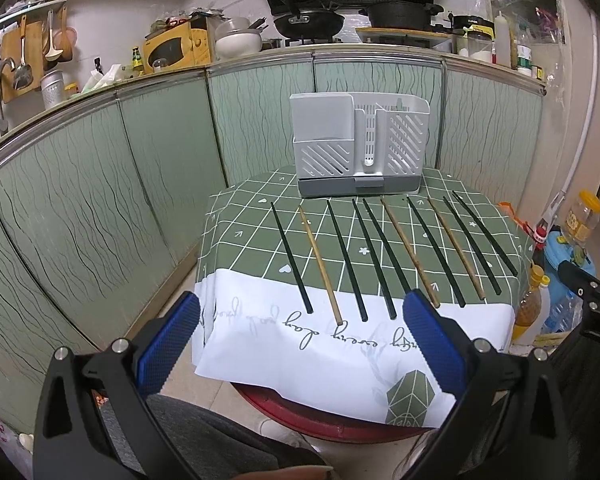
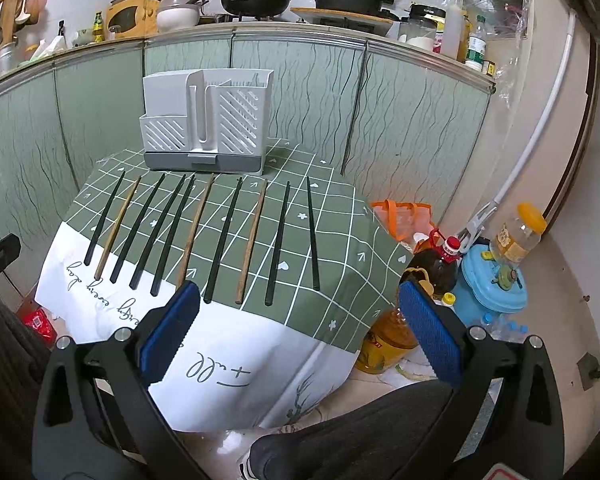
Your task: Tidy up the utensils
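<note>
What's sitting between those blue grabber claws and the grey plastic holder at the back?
A row of ten chopsticks, seven black and three wooden, lies on the green checked tablecloth before the grey slotted utensil holder. Both wrist views show it.

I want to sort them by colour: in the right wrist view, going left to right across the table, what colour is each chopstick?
Black chopstick → wooden → black → black → black → wooden → black → wooden → black → black.
</note>
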A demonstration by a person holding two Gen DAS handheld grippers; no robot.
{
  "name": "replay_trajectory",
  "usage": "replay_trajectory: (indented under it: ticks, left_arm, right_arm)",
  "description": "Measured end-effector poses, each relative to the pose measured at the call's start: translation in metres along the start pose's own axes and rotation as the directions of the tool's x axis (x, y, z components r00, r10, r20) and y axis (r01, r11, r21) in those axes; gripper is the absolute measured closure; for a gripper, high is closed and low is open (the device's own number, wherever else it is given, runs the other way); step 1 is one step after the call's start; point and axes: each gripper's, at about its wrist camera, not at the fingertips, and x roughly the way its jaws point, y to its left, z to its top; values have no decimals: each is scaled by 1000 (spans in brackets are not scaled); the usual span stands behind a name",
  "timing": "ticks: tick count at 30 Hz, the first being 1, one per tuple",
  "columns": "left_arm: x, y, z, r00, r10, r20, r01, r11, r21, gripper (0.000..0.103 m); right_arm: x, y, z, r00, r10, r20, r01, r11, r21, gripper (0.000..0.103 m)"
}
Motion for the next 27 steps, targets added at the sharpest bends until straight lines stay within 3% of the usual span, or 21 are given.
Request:
replay_trajectory:
  ticks: [27]
  left_arm:
    - [2, 1, -1, 1000, -6, -2, 6, 1000, -11, 4]
  right_arm:
    - [0, -1, 0, 1000, -2, 5, 2, 1000, 7, 7]
